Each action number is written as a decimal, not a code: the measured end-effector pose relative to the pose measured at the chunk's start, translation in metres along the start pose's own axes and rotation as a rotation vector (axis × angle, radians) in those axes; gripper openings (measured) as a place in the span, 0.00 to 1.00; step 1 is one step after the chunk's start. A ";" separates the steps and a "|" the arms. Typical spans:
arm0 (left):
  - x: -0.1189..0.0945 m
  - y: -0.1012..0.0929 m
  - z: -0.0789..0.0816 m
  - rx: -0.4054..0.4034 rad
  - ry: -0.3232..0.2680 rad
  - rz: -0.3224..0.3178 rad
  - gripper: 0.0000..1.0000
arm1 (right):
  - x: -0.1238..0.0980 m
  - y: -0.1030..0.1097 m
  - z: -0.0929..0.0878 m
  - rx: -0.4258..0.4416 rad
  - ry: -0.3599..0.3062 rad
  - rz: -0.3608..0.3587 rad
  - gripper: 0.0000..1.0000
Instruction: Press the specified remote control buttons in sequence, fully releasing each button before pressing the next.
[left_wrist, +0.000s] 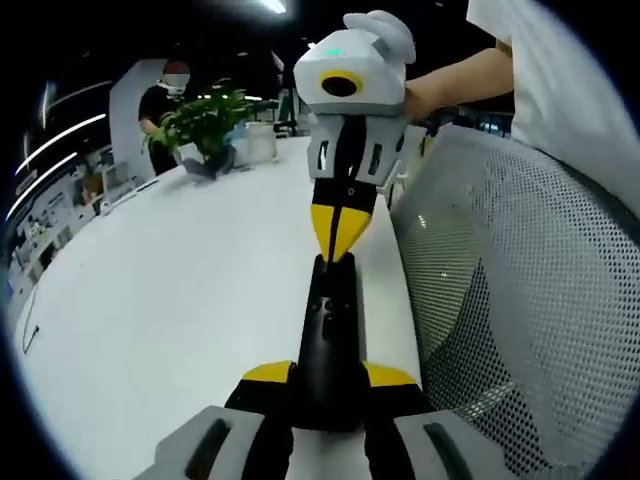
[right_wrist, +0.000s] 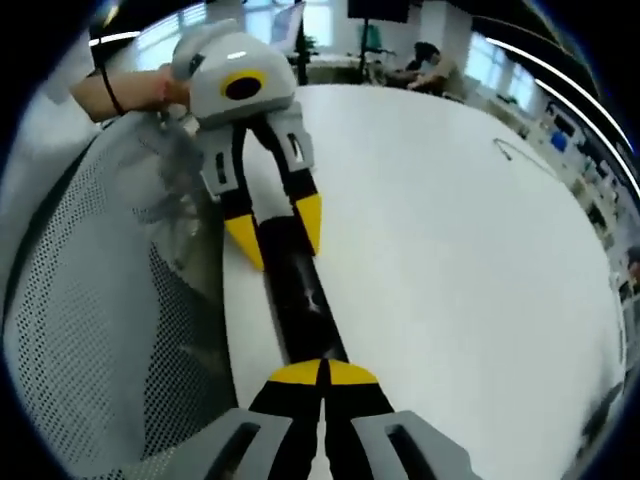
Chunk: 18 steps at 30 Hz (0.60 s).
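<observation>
**Remote held at one end, closed tips on the other**

In my left gripper view, my left hand-held gripper (left_wrist: 328, 378) rises from 6 o'clock with its yellow-tipped jaws set on either side of the near end of the black remote control (left_wrist: 330, 330), clamping it between them. The remote lies lengthwise on the white counter (left_wrist: 170, 320), running up toward 12 o'clock, close to the counter's edge. At its far end my right hand-held gripper (left_wrist: 338, 238) comes down from 12 o'clock, its two yellow tips pressed together into one point that touches the remote's top face. My hand (left_wrist: 425, 95) grips that tool at about 1 o'clock. A grey mesh chair back (left_wrist: 520, 300) stands at 3 o'clock, just beside the counter edge. Far off at 11 o'clock sits a potted green plant (left_wrist: 205, 120) with a person (left_wrist: 165, 100) behind it.

In my right gripper view, my right hand-held gripper (right_wrist: 324, 372) shows at 6 o'clock, jaws clenched together with no gap, tips resting on the near end of the remote control (right_wrist: 295, 290). The left hand-held gripper (right_wrist: 275, 232) reaches in from 11 o'clock, its tips straddling the remote's far end. The mesh chair back (right_wrist: 100, 330) lies at 9 o'clock, the counter (right_wrist: 470, 260) spreads toward 3 o'clock.
</observation>
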<state>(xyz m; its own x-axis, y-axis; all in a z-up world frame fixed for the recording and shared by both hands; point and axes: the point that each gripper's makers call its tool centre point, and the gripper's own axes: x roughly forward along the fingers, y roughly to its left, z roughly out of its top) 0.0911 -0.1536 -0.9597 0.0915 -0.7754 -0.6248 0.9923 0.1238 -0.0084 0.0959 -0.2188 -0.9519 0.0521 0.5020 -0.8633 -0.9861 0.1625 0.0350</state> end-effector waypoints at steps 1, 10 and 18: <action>0.000 -0.001 0.000 0.003 0.001 -0.005 0.24 | 0.001 0.004 0.004 -0.016 -0.012 0.011 0.00; 0.000 -0.003 0.000 0.006 -0.009 -0.020 0.24 | 0.006 0.008 0.003 -0.075 0.035 0.026 0.00; 0.001 -0.003 -0.001 0.001 -0.011 -0.020 0.24 | 0.009 0.006 0.004 -0.135 0.132 0.051 0.00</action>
<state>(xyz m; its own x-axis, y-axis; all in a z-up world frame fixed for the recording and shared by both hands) 0.0880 -0.1541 -0.9606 0.0728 -0.7843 -0.6161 0.9940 0.1079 -0.0199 0.0906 -0.2095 -0.9577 -0.0112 0.3899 -0.9208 -0.9996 0.0194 0.0204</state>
